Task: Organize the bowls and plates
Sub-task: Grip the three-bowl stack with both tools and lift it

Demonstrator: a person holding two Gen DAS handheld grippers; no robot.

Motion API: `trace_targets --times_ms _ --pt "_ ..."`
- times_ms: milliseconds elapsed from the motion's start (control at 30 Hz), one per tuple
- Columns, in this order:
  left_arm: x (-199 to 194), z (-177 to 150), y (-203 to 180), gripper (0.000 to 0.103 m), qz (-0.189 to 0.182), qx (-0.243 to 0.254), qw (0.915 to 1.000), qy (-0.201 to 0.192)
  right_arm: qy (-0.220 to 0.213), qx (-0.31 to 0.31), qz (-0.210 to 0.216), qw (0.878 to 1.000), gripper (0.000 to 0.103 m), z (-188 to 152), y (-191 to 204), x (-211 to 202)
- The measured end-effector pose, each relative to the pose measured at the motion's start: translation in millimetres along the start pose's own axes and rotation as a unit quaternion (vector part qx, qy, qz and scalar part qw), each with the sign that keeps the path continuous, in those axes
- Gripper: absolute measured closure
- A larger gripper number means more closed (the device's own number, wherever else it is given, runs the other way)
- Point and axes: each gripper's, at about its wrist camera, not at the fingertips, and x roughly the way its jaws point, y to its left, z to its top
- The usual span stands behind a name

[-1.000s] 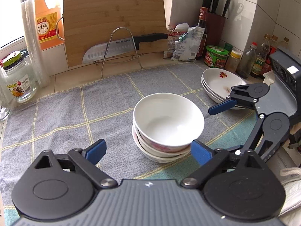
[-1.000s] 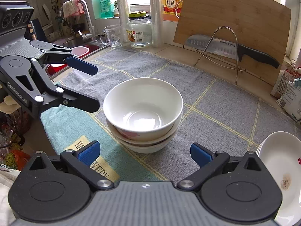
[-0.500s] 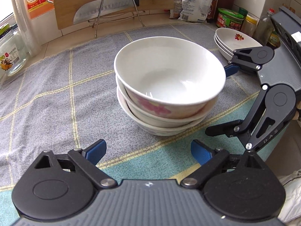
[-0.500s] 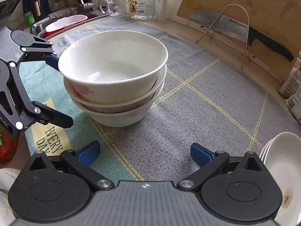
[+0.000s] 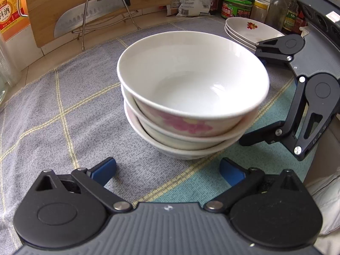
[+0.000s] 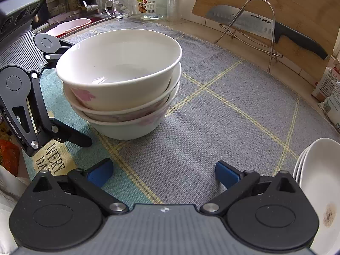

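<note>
Three white bowls with pink flowers sit nested in a stack on the grey checked cloth. My left gripper is low over the cloth just short of the stack's base, and its jaws are opening with nothing between them. From the other side, my right gripper stands open and empty, with the stack ahead to its left. One of the right gripper's fingers lies beside the stack's base. A stack of white plates rests at the back right, seen close by the right gripper.
A bamboo cutting board leans on the wall behind a wire rack holding a knife. Jars and bottles crowd the corner past the plates. A glass jar, a mug and a sink lie beyond the cloth.
Both grippers have come down and closer to the bowl stack, which now fills far more of each view. The left gripper's fingertips stand slightly wider apart.
</note>
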Motion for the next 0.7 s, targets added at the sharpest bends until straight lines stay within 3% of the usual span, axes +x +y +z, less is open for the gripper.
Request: trace_targets --times_ms 200,333,500,700 --pt "-3.1 6.1 9.1 0.003 -0.013 0.06 0.998 -0.017 0.006 -0.018 -0.009 1.0 0.0 14.5 8.0 4.4" --pt "-4.1 13.3 21.4 0.003 -0.062 0.097 0.9928 -0.034 -0.003 -0.041 0.01 0.999 0.0 26.5 13.3 5.3" --pt "-0.7 19.4 28.2 0.01 -0.115 0.157 0.9799 -0.047 0.005 -0.072 0.026 0.997 0.009 37.2 20.2 9.2" --pt "2.9 24.4 35.3 0.014 -0.158 0.191 0.9676 -0.048 0.015 -0.105 0.044 0.993 0.017 43.9 26.6 7.9"
